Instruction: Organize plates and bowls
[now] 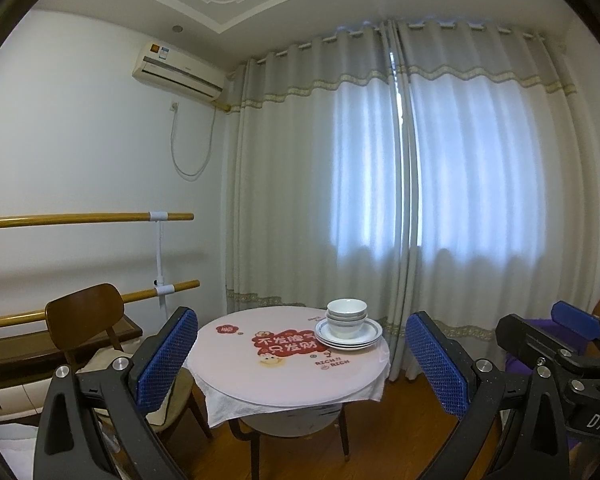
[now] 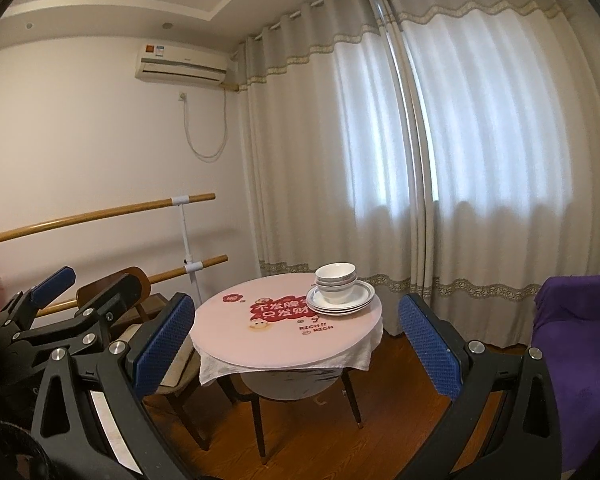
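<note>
The bowls are stacked on the plates at the far right edge of the round table. The left gripper and right gripper are held well short of it, jaws spread wide, nothing gripped. A chair is seen left of the table.

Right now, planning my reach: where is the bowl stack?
In both views the bowl stack sits on the plates, at the round table's far right edge, near the curtain.
</note>
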`<action>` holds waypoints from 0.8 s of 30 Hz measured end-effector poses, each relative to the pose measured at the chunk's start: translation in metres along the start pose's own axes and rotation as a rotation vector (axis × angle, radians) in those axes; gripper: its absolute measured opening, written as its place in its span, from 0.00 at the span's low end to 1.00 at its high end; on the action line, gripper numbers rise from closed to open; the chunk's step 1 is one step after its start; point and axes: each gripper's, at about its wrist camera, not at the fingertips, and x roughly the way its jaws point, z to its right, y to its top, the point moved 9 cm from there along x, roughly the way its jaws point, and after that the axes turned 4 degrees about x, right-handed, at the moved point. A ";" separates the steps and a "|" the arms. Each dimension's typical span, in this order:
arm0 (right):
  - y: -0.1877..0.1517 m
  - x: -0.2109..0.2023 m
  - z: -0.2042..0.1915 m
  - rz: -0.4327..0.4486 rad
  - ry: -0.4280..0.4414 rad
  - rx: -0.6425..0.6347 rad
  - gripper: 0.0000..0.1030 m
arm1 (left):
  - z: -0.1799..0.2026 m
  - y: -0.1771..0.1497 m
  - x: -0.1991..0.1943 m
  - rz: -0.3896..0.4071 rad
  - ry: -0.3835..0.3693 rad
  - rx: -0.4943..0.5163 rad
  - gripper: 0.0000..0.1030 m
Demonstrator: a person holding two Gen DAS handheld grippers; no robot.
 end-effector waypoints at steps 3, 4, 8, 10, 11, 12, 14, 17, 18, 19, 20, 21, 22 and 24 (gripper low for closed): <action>-0.001 0.001 -0.001 -0.002 -0.002 0.000 1.00 | -0.002 -0.001 0.001 -0.002 0.000 -0.002 0.99; 0.000 0.001 -0.001 0.000 -0.002 0.000 1.00 | -0.004 0.000 0.001 0.000 0.000 -0.002 0.99; -0.001 0.003 -0.001 -0.002 -0.008 -0.003 1.00 | -0.005 -0.001 0.007 -0.005 0.000 -0.003 0.99; -0.002 0.005 0.000 -0.006 -0.008 -0.004 1.00 | -0.006 0.001 0.010 -0.007 0.000 -0.005 0.99; -0.002 0.006 0.000 -0.006 -0.009 -0.005 1.00 | -0.006 0.001 0.011 -0.008 0.000 -0.005 0.99; -0.002 0.006 0.000 -0.007 -0.009 -0.005 1.00 | -0.006 0.002 0.011 -0.008 0.000 -0.005 0.99; -0.004 0.005 0.000 -0.009 -0.008 -0.005 1.00 | -0.005 0.004 0.013 -0.011 -0.001 -0.005 0.99; -0.004 0.006 0.000 -0.012 -0.011 -0.005 1.00 | -0.006 0.007 0.015 -0.013 -0.001 -0.006 0.99; -0.004 0.006 0.000 -0.012 -0.010 -0.005 1.00 | -0.005 0.007 0.016 -0.012 -0.001 -0.006 0.99; -0.003 0.006 0.000 -0.012 -0.010 -0.005 1.00 | -0.005 0.007 0.016 -0.013 -0.001 -0.006 0.99; -0.003 0.006 0.000 -0.012 -0.010 -0.005 1.00 | -0.005 0.007 0.016 -0.013 -0.001 -0.006 0.99; -0.003 0.006 0.000 -0.012 -0.009 -0.005 1.00 | -0.005 0.007 0.016 -0.011 -0.001 -0.006 0.99; -0.003 0.006 0.000 -0.011 -0.010 -0.005 1.00 | -0.005 0.007 0.016 -0.011 0.000 -0.007 0.99; -0.003 0.006 0.000 -0.012 -0.009 -0.005 1.00 | -0.005 0.007 0.017 -0.011 0.000 -0.006 0.99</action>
